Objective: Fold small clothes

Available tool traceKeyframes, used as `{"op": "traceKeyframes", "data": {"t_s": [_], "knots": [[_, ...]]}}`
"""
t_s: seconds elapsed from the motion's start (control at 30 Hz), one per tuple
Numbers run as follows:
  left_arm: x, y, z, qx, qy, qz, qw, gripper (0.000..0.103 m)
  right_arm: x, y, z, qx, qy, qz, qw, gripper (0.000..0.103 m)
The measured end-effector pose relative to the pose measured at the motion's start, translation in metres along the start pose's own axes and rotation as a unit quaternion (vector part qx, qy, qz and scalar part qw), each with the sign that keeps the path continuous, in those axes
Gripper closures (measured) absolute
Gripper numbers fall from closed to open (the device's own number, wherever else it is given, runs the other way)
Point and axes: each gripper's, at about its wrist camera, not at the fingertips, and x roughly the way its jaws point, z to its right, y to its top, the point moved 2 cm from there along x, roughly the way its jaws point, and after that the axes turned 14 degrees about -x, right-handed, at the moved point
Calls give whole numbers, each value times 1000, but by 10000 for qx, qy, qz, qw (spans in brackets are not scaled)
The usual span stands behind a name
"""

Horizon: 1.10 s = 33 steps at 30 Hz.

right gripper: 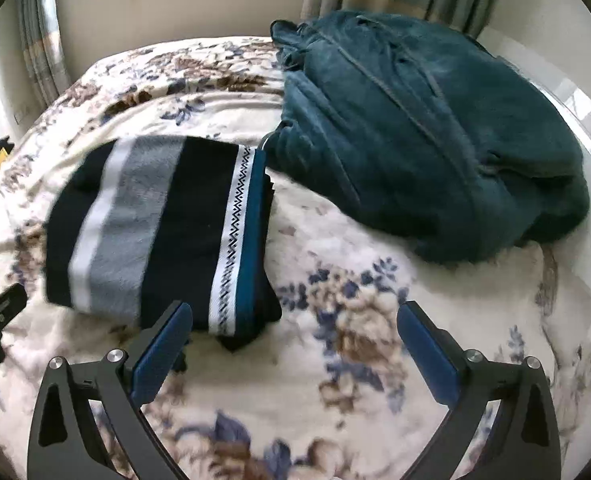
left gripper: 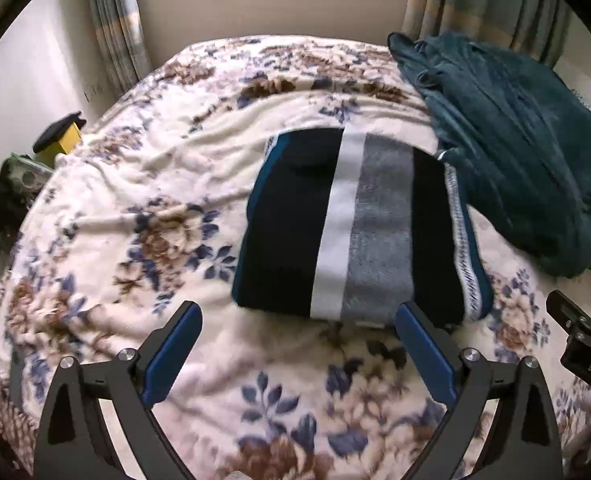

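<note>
A folded striped garment (left gripper: 355,224), black with white and grey bands and a teal patterned edge, lies flat on the floral blanket (left gripper: 143,208). It also shows in the right wrist view (right gripper: 163,232). My left gripper (left gripper: 297,316) is open and empty, just short of the garment's near edge. My right gripper (right gripper: 295,316) is open and empty, its left finger (right gripper: 163,344) by the garment's near right corner. Part of the right gripper shows at the left wrist view's right edge (left gripper: 583,340).
A heap of dark teal fleece clothing (left gripper: 515,140) lies at the back right of the bed, touching the striped garment; it also shows in the right wrist view (right gripper: 415,128). A yellow box (left gripper: 61,140) stands off the bed's left side. Curtains (left gripper: 475,0) hang behind.
</note>
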Motion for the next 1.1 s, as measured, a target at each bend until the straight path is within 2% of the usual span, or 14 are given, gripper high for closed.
{"op": "traceKeyframes", "data": {"t_s": [0.23,0.4,0.47,0.73,0.93,1.1], "knots": [[-106,-12,3,23,-103,351,9993,4,-124,-19,28,221,-211,411,9987,0],[-189,-23,5,50,-172,605,9980,4,-216,-35,41,127,-203,688,9973,0],[-226,-27,6,34,-318,657,9973,4,-257,-44,46,85,-205,831,9963,0],[-354,-47,6,77,-358,994,9944,4,-406,-78,76,92,-212,1364,9904,0],[-418,-67,4,81,-343,1142,9928,4,-489,-99,88,17,-161,1653,9861,0],[-451,-79,2,94,-331,1251,9915,4,-531,-116,90,-50,-21,1733,9849,0]]}}
